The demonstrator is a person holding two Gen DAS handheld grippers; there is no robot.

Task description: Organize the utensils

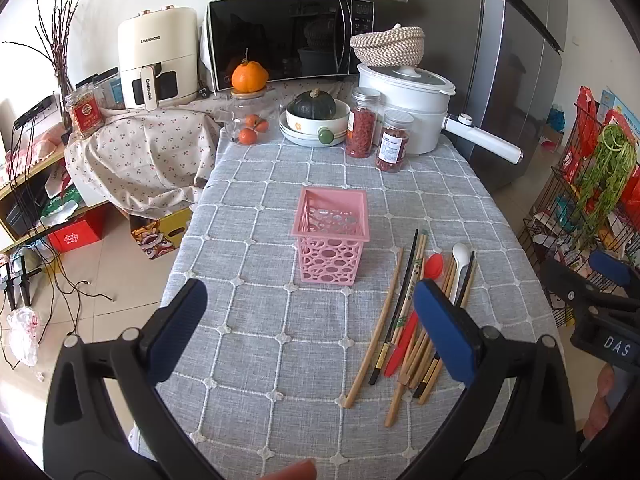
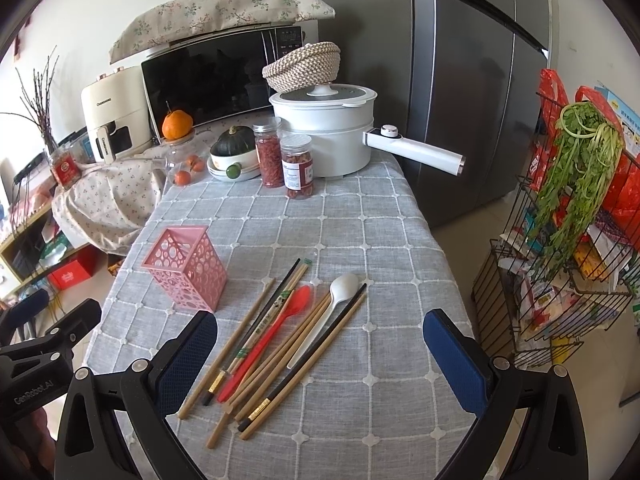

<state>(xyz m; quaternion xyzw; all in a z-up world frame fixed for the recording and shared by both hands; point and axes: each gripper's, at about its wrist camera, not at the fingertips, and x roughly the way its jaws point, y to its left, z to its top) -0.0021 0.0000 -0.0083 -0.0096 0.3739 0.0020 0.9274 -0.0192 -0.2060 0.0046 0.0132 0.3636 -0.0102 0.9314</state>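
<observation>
The cream air fryer left of the microwave reads "CHANGHONG" on its body and again on its handle. Seen from the left wrist, the right gripper carries "DAS"; seen from the right wrist, the left gripper carries "GenRobot.AI".

Our count of what lay on the table

We counted one pink holder near the table's left edge, one red spoon and one white spoon, and a loose heap of chopsticks toward the near edge, too overlapped for a sure number: roughly a dozen, a few black, the rest wooden. Along the far edge we counted two red-filled jars, one white pot, one woven basket, one dark squash and one large orange.
</observation>
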